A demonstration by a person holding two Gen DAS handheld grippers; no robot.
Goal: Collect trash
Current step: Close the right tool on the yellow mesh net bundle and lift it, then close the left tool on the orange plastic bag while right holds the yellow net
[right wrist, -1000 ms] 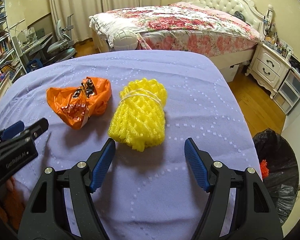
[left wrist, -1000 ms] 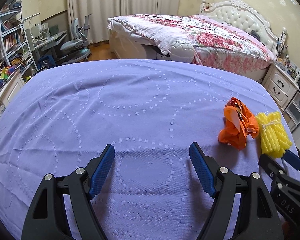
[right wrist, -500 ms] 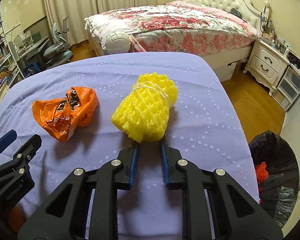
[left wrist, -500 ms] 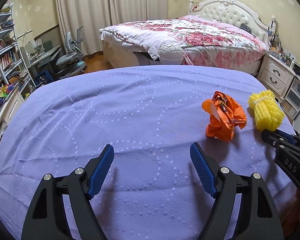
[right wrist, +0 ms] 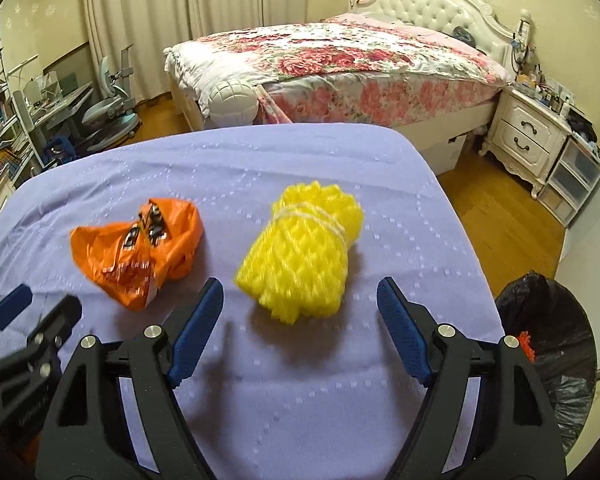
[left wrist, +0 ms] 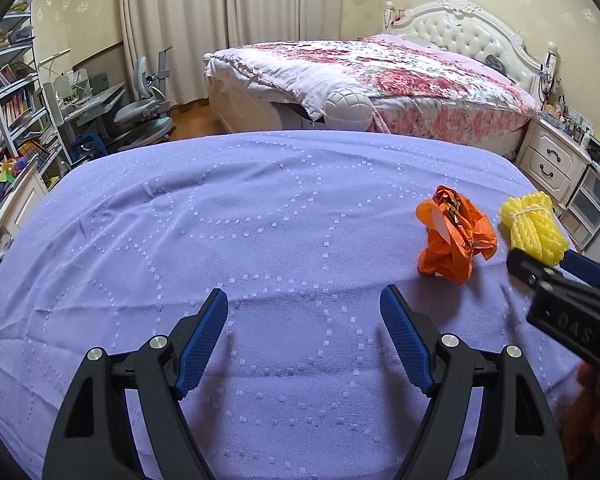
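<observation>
Right gripper hovers with its jaws spread wide and nothing between them, lined up on the yellow foam net, which lies just beyond the fingertips near the right edge of the purple-covered table. Left gripper is equally wide and empty, hanging over bare cloth toward the near edge, with the crumpled orange bag ahead and off to its right. The two pieces of trash lie just beside each other, bag to the left of net, both resting on the cloth. Off the table's right edge, on the floor, stands a black-lined trash bin with something orange already inside it. The step in hand looks like the approach to grasp the net. Next, the right gripper would need to push forward until the fingers straddle the bundle, close on its soft bulk, then carry it over the right edge to the bin.
</observation>
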